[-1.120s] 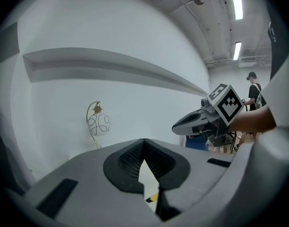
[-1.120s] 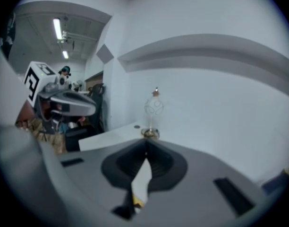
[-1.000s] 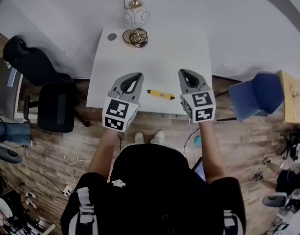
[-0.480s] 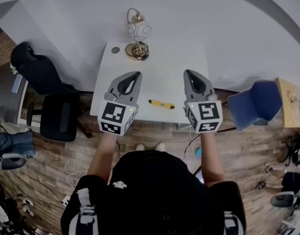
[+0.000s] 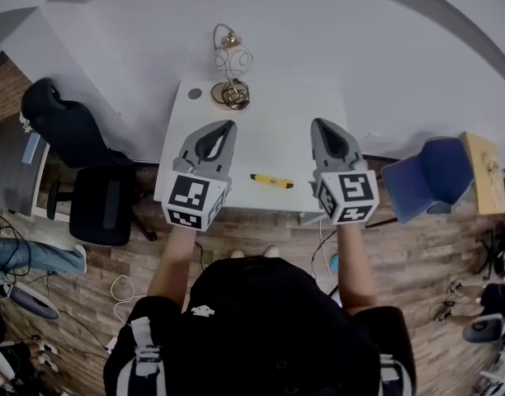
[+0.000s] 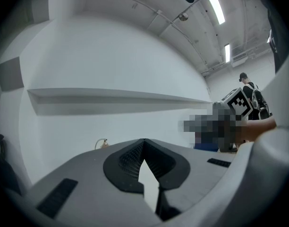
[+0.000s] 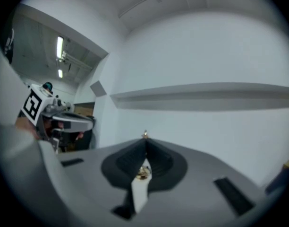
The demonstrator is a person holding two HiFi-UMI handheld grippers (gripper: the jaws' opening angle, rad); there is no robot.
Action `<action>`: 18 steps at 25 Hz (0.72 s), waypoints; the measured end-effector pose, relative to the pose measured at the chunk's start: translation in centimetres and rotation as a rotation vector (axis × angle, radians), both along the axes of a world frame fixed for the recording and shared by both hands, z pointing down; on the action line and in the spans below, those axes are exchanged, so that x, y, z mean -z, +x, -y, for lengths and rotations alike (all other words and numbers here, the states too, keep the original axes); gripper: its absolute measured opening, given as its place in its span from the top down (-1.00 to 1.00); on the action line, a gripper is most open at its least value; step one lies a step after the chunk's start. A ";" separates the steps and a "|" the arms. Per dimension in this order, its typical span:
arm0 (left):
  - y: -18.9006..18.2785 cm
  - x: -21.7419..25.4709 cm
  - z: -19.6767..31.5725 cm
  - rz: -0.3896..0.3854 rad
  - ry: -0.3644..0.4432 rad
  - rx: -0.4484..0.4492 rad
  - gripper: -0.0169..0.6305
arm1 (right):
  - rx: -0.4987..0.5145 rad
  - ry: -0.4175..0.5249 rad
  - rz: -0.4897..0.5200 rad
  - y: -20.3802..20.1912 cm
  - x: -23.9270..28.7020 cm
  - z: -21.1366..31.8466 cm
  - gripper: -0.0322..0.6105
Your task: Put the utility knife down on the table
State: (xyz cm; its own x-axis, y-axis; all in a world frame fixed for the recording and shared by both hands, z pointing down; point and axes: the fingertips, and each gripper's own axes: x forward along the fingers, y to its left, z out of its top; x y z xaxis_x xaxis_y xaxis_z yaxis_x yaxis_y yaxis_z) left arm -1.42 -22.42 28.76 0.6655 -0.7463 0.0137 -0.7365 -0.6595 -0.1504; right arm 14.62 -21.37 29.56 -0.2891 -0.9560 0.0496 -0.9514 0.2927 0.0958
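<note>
A yellow utility knife lies flat on the white table, near its front edge, between my two grippers. Neither gripper touches it. My left gripper is held above the table's left half, its jaws meeting at the tips with nothing between them. My right gripper hovers over the right half, shut and empty as well. In the left gripper view the gripper points level at a white wall. The right gripper also points level at that wall; the knife is hidden in both gripper views.
A gold wire lamp stands at the table's far edge, with a small round grey thing beside it. A black office chair is left of the table, a blue chair right. Cables lie on the wooden floor.
Both grippers have risen and now reach further over the table. The knife stays where it lay.
</note>
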 end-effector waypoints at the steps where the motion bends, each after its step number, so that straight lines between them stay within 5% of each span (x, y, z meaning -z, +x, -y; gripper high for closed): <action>1: -0.1 0.1 0.0 -0.003 0.003 0.002 0.90 | -0.001 0.001 0.001 0.0 0.0 0.0 0.79; 18: -0.5 -0.2 0.2 -0.018 -0.003 0.005 0.90 | 0.010 -0.004 0.000 -1.0 -0.1 0.1 0.79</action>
State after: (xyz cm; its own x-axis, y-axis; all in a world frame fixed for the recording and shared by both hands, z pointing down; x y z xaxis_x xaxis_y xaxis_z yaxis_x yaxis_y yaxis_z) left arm -1.90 -22.64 28.98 0.6617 -0.7497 0.0042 -0.7425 -0.6561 -0.1348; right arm 13.66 -21.47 29.69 -0.2982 -0.9530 0.0532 -0.9485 0.3021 0.0949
